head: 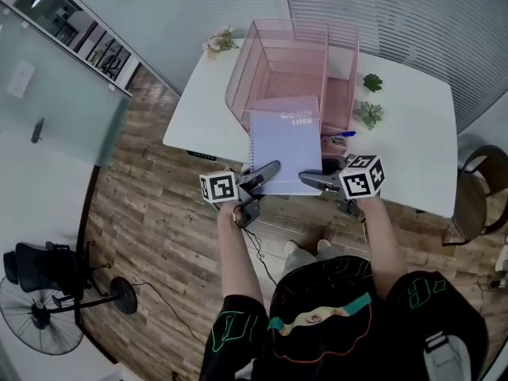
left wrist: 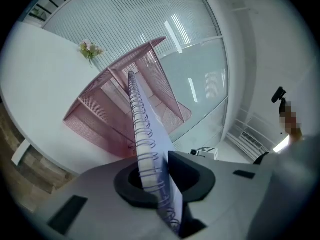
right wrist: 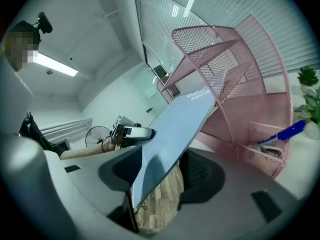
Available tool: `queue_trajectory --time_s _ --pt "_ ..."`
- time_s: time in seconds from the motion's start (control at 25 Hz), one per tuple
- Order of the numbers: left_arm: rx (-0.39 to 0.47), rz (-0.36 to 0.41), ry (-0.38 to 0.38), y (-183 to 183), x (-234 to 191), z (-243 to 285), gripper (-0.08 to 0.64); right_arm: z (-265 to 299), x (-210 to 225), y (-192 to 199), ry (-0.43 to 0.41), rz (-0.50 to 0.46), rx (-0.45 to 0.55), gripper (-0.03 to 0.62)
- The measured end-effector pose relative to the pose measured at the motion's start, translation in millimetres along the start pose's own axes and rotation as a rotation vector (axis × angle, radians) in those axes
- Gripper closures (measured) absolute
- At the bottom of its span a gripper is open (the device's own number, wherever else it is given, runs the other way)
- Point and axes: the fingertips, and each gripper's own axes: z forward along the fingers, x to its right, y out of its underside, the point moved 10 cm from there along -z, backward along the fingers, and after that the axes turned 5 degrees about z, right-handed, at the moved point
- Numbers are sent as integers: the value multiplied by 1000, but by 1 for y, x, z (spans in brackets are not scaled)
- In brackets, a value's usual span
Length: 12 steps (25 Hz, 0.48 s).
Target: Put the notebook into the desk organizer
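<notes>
A lilac spiral-bound notebook [head: 284, 141] is held between both grippers at the near edge of the white table [head: 413, 133], its top edge against the pink mesh desk organizer [head: 290, 62]. My left gripper [head: 268, 170] is shut on the spiral edge; in the left gripper view the wire coil [left wrist: 145, 129] runs between the pads [left wrist: 187, 171] toward the organizer [left wrist: 110, 109]. My right gripper [head: 311, 179] is at the opposite edge. In the right gripper view the notebook [right wrist: 175, 129] leans on one pad with a gap to the other, so that gripper [right wrist: 162, 179] is open. The organizer [right wrist: 235, 84] stands just beyond.
A blue pen [head: 343, 133] lies in the organizer's low side tray [right wrist: 265, 149]. Two small green plants [head: 371, 82] [head: 367, 113] stand to the right, a flower sprig [head: 221, 40] at the far left corner. A chair [head: 476, 189] is at the right, a floor fan [head: 48, 308] at the left.
</notes>
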Motion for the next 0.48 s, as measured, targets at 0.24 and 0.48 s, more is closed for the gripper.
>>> queue_trajectory --time_s 0.24,0.48 --pt "-3 -23 -9 -10 -12 -2 494 -4 -1 6 -65 8 -132 453" --pt "-34 -4 -6 -22 -18 2 472 -3 -5 -3 -132 27 -22 500"
